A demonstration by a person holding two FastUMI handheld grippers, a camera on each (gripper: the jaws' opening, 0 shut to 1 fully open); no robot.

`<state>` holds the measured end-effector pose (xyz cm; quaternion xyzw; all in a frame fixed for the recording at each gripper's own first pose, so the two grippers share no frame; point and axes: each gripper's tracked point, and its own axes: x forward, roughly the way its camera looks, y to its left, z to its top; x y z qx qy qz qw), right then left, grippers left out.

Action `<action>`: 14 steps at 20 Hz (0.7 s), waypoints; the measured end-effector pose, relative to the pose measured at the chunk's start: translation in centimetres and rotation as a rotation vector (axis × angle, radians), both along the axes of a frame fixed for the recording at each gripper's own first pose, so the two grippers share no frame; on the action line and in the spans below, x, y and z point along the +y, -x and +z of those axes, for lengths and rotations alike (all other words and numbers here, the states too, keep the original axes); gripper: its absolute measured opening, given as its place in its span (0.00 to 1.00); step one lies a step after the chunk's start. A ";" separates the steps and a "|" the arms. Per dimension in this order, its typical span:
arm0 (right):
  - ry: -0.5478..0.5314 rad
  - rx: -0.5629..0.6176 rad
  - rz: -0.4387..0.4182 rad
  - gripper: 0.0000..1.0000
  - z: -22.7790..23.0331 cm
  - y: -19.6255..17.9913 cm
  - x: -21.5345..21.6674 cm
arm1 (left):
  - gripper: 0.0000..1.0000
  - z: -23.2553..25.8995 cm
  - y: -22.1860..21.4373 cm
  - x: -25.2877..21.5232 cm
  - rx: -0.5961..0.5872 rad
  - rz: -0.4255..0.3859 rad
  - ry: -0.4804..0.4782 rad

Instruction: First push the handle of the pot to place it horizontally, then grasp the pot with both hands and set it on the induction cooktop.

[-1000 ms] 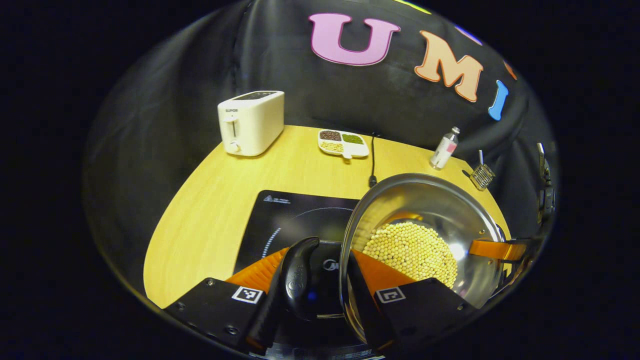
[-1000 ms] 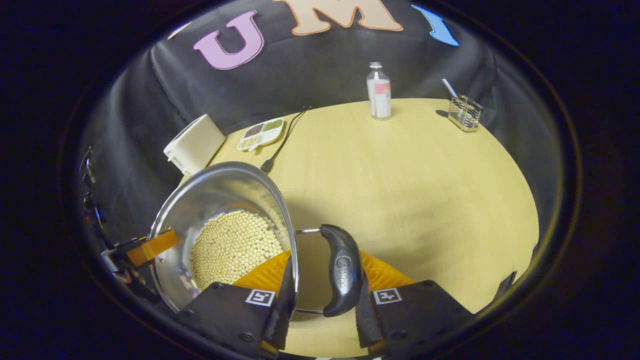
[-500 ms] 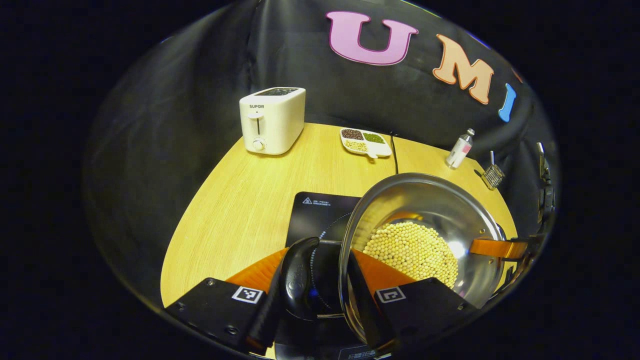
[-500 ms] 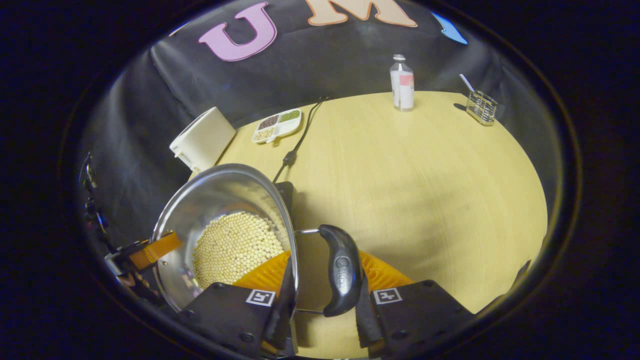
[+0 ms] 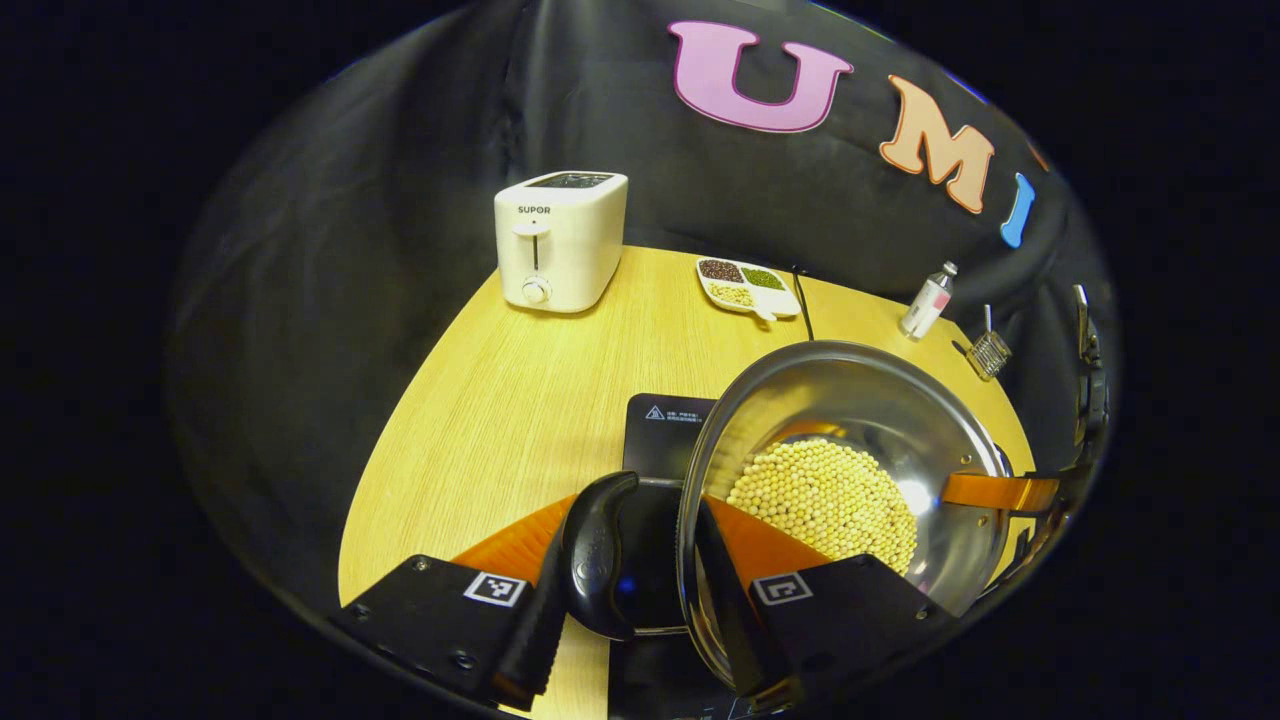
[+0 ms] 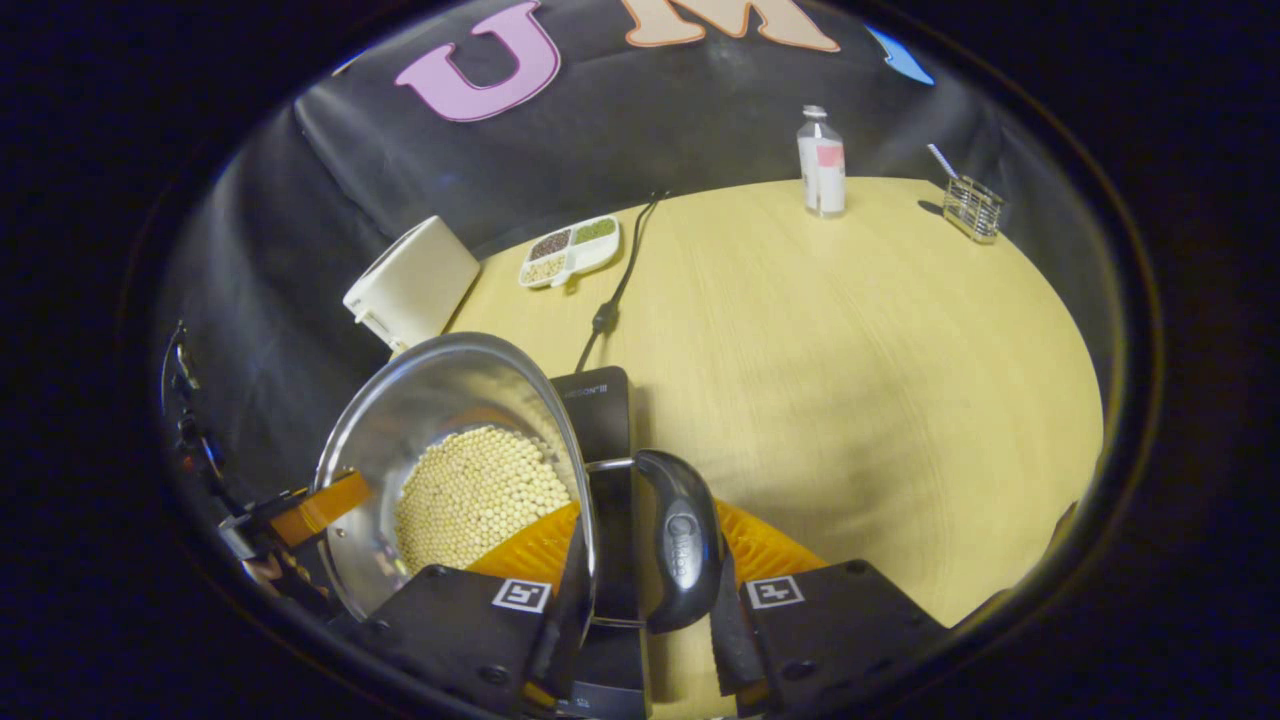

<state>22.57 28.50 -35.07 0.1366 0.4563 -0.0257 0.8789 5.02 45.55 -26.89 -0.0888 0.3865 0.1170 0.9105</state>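
Observation:
A steel pot [image 5: 860, 400] holding pale round beans [image 5: 820, 500] hangs above the black induction cooktop [image 5: 665, 440]. My left gripper [image 5: 630, 570] is shut on the pot's black side handle [image 5: 595, 560], one finger outside the handle and the other inside the rim. My right gripper [image 6: 640, 565] is shut the same way on the opposite black handle [image 6: 680, 540] of the pot [image 6: 430, 400]. The cooktop [image 6: 600, 410] lies under that handle. Each gripper shows across the pot from the other: the right gripper [image 5: 1000, 492] and the left gripper [image 6: 310, 505].
On the round wooden table [image 5: 520, 400] stand a white toaster [image 5: 560, 240], a divided dish of beans [image 5: 748, 285], a small bottle [image 5: 928, 300] and a wire basket [image 5: 988, 352]. The cooktop's black cable [image 6: 620, 285] runs towards the back wall.
Both grippers have carried the pot sideways over the table. The cooktop has slid under the pot and come into the right gripper view. Both grips are unchanged.

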 end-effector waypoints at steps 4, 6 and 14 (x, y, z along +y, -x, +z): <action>-0.006 0.003 -0.009 0.56 0.0 0.1 0.0 | 0.70 0.0 -0.1 0.2 -0.001 -0.019 -0.015; -0.007 0.002 -0.009 0.56 -0.1 0.0 0.1 | 0.71 0.0 -0.2 0.2 -0.003 -0.020 -0.015; -0.011 0.006 -0.005 0.50 -0.2 0.0 0.1 | 0.70 0.0 -0.2 0.1 -0.004 -0.021 -0.016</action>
